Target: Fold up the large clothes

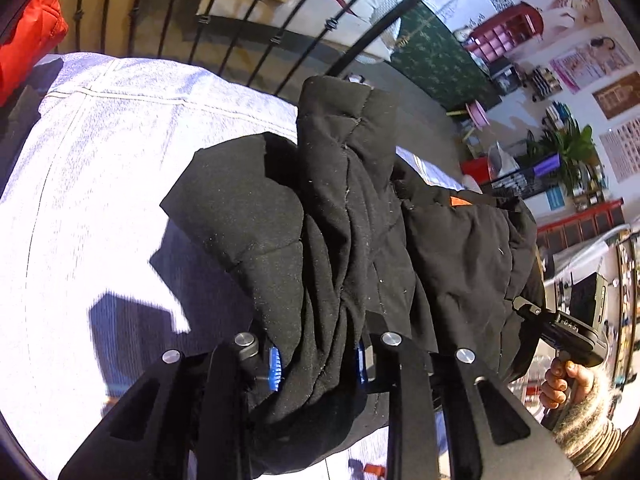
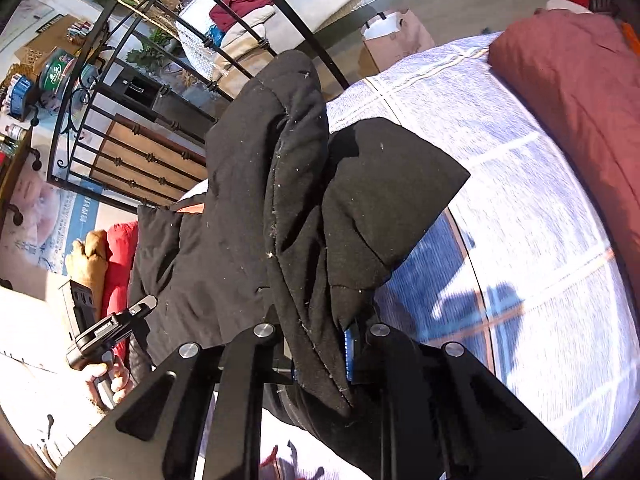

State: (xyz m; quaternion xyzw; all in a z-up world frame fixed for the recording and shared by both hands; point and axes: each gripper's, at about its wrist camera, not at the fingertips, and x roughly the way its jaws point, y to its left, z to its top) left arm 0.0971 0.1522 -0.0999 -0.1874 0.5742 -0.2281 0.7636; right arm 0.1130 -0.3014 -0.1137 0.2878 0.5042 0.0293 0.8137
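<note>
A black padded jacket (image 1: 360, 232) hangs bunched above a bed with a pale lilac checked cover (image 1: 100, 184). My left gripper (image 1: 318, 364) is shut on a thick fold of the jacket between its blue pads (image 1: 274, 366). My right gripper (image 2: 320, 354) is shut on another fold of the same jacket (image 2: 288, 208); one blue pad (image 2: 348, 356) shows, the other is hidden by cloth. The right gripper also shows in the left wrist view (image 1: 560, 328), held by a hand at the jacket's far side. The left gripper shows in the right wrist view (image 2: 112, 332).
A black metal bed rail (image 1: 256, 12) runs behind the bed, and also shows in the right wrist view (image 2: 168, 120). A dark red pillow (image 2: 580, 100) lies on the cover (image 2: 540, 208). An orange-red garment (image 1: 28, 40) is at the far left. Shelves and a plant (image 1: 568, 152) stand beyond.
</note>
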